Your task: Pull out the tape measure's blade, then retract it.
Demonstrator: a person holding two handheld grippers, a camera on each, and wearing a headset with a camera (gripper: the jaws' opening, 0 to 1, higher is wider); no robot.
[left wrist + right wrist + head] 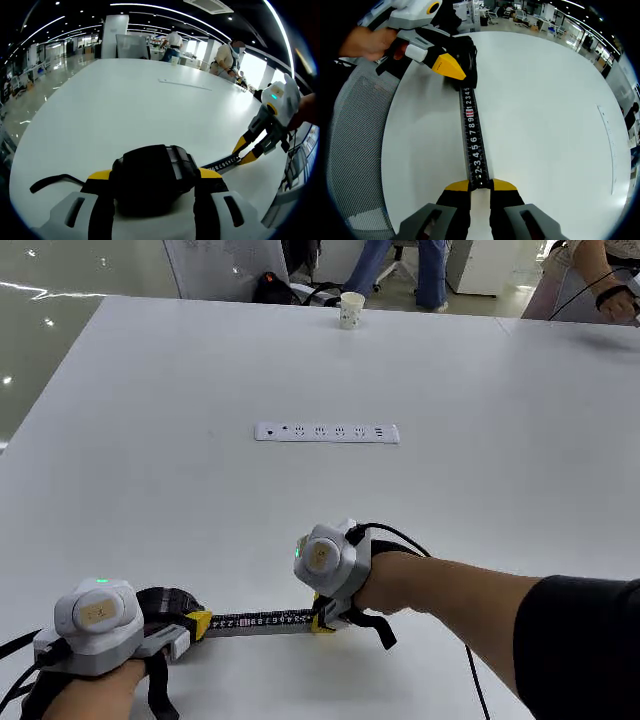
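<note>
Beyond the blade (pixel 262 620), power strip (pixel 327 432), paper cup (pixel 351 310).

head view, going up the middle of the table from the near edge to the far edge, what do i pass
tape measure blade → power strip → paper cup
</note>
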